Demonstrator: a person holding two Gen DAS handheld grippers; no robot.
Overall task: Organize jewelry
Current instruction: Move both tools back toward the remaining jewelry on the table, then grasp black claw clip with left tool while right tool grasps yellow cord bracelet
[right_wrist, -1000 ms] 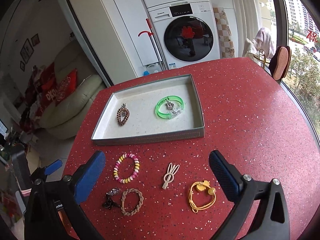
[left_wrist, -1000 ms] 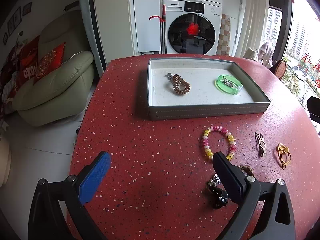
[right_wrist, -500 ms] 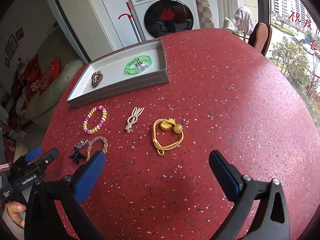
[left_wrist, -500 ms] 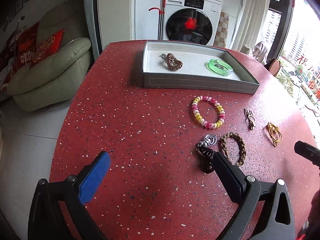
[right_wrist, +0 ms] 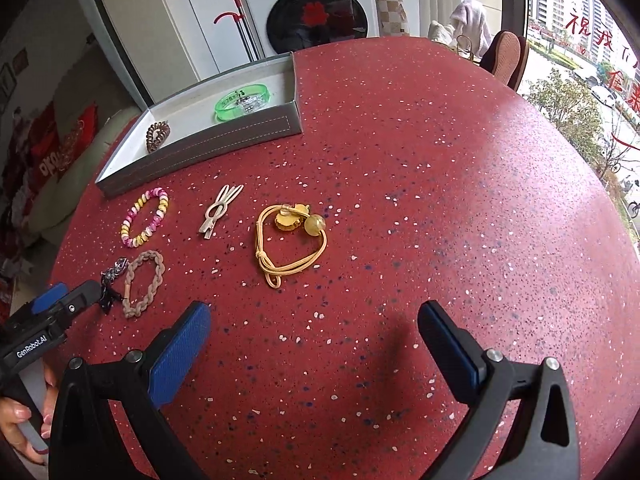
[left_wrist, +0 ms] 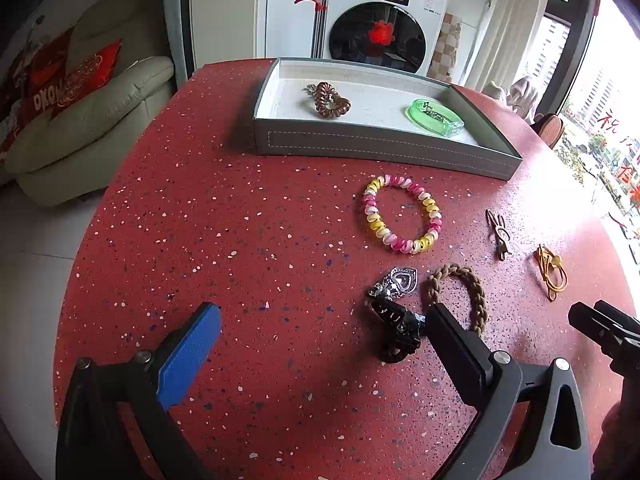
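Note:
A grey tray [left_wrist: 380, 146] at the far side of the red table holds a brown coil hair tie [left_wrist: 330, 102] and a green bangle [left_wrist: 437, 117]. On the table in front of it lie a pink-and-yellow bead bracelet [left_wrist: 402, 213], a beige hair clip [right_wrist: 219, 210], a yellow elastic with charms [right_wrist: 290, 240], a braided brown band [right_wrist: 144, 283] and a black-and-silver heart piece [left_wrist: 394, 312]. My left gripper [left_wrist: 320, 344] is open, its right finger beside the black piece. My right gripper [right_wrist: 316, 344] is open, empty, just short of the yellow elastic.
The round red speckled table [right_wrist: 440, 200] drops off at left and right edges. A beige sofa [left_wrist: 88, 128] stands left, a washing machine [left_wrist: 380, 36] behind, a window to the right. A hand [right_wrist: 20, 420] holds the left gripper's handle.
Both grippers have pulled back from the tray toward the near side of the table and come lower; the loose pieces now lie ahead of the fingers. Nothing was picked up.

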